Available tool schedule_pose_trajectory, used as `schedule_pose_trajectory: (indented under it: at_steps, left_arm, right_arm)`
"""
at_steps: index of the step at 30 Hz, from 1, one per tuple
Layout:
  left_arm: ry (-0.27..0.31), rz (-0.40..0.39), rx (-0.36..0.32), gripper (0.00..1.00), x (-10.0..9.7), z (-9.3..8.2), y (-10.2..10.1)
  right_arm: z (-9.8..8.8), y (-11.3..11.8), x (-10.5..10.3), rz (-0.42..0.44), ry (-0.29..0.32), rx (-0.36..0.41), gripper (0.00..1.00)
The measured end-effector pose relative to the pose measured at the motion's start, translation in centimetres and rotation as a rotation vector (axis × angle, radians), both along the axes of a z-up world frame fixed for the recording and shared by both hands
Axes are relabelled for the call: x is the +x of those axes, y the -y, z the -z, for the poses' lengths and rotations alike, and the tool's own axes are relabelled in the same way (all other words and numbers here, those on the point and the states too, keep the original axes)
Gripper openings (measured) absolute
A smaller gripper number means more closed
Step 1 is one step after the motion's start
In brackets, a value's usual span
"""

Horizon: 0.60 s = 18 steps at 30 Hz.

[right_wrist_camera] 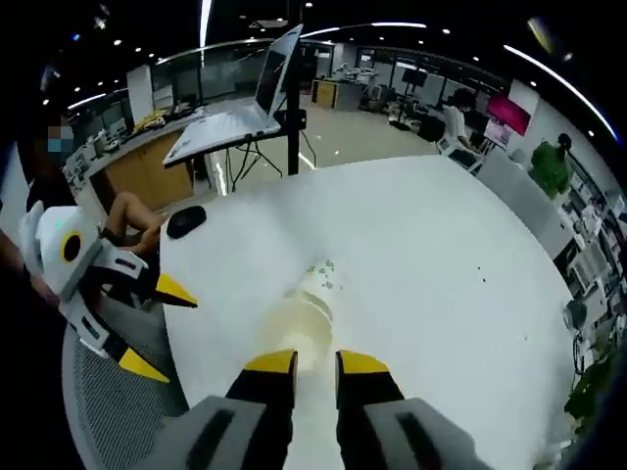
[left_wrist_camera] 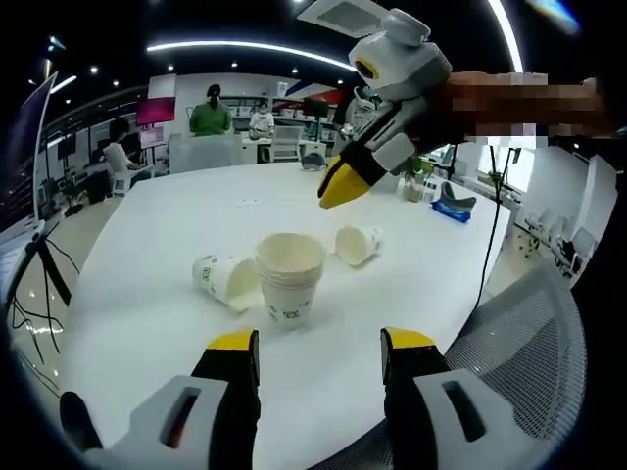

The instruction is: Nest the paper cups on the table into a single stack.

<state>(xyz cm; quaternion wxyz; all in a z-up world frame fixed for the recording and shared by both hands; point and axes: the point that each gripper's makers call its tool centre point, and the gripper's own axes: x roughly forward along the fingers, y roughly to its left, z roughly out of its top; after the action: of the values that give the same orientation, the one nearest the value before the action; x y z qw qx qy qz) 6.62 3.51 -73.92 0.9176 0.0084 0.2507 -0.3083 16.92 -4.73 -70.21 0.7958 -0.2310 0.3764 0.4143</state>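
Note:
On the white table (left_wrist_camera: pixel 147 255) an upright stack of paper cups (left_wrist_camera: pixel 290 274) stands just ahead of my left gripper (left_wrist_camera: pixel 320 343), which is open and holds nothing. One cup (left_wrist_camera: pixel 223 280) lies on its side touching the stack's left. Another cup (left_wrist_camera: pixel 358 243) lies tipped over behind it to the right. My right gripper (left_wrist_camera: pixel 345 182) hovers above and behind the cups, with nothing on its yellow tips. In the right gripper view, my right gripper (right_wrist_camera: pixel 315 364) has its jaws almost together over the blurred cups (right_wrist_camera: pixel 312 304). The left gripper (right_wrist_camera: pixel 157 328) stands open at the left.
A grey mesh chair (left_wrist_camera: pixel 519 338) sits at the table's near right edge. A blue item (left_wrist_camera: pixel 453 208) lies at the far right of the table. A laptop on a stand (right_wrist_camera: pixel 245 113) and a dark object (right_wrist_camera: pixel 186 221) are beyond the table's edge. People sit in the background.

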Motion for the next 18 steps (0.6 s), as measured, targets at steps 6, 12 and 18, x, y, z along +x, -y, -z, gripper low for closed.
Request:
schedule_pose_trajectory:
  at_steps: [6, 12, 18]
  left_arm:
    - [-0.002, 0.003, -0.004, 0.48, 0.0, 0.0, 0.0]
    - [-0.005, 0.011, -0.003, 0.48, -0.1, 0.1, 0.1]
    - [-0.010, 0.017, 0.000, 0.48, -0.1, 0.3, 0.2]
  right_arm:
    - [1.7, 5.5, 1.3, 0.213, 0.029, -0.045, 0.22]
    - [2.8, 7.6, 1.6, 0.350, 0.037, -0.001, 0.26]
    - [5.0, 11.0, 1.6, 0.490, 0.052, -0.132, 0.39]
